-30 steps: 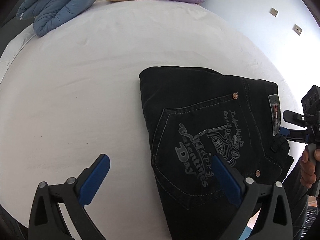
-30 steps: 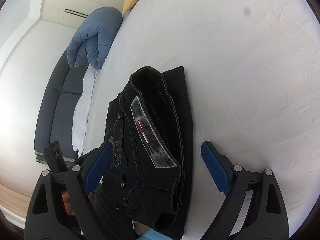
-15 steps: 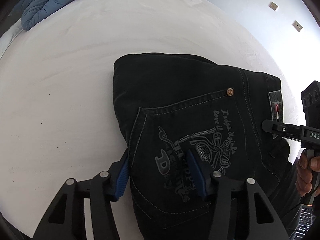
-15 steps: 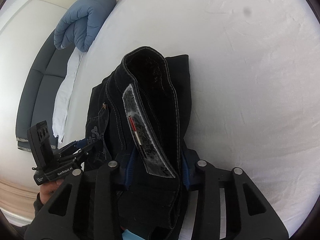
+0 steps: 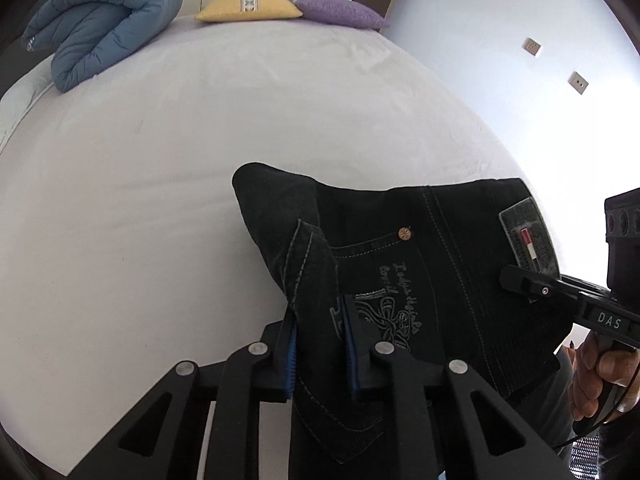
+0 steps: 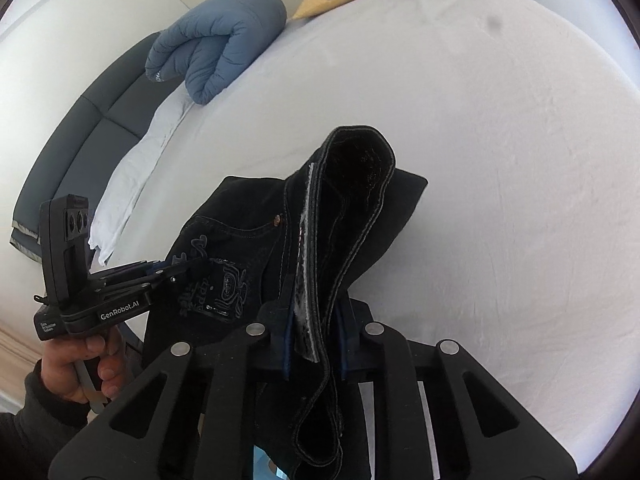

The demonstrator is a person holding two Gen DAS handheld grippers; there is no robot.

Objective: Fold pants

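Black folded jeans (image 5: 420, 264) with a stitched back pocket and a grey waist patch hang partly lifted above the white bed (image 5: 160, 200). My left gripper (image 5: 320, 320) pinches a bunched fold at the pocket side, its jaws still closing on the denim. In the right wrist view my right gripper (image 6: 314, 320) clamps the waistband edge of the jeans (image 6: 360, 200), its jaws also closing on the cloth. Each gripper shows in the other's view: the right gripper (image 5: 520, 280) at the waist patch, the left gripper (image 6: 188, 268) at the printed pocket.
A rolled blue duvet (image 5: 104, 36), a yellow pillow (image 5: 248, 6) and a purple pillow (image 5: 340, 10) lie at the bed's far end. A dark grey sofa (image 6: 80, 140) stands beyond the bed's left side. A person's hand (image 6: 80, 364) holds the left gripper's handle.
Both grippers went from wide open to clamped on the jeans. The jeans then rose off the sheet, bunching between the pads, and the right view rolled.
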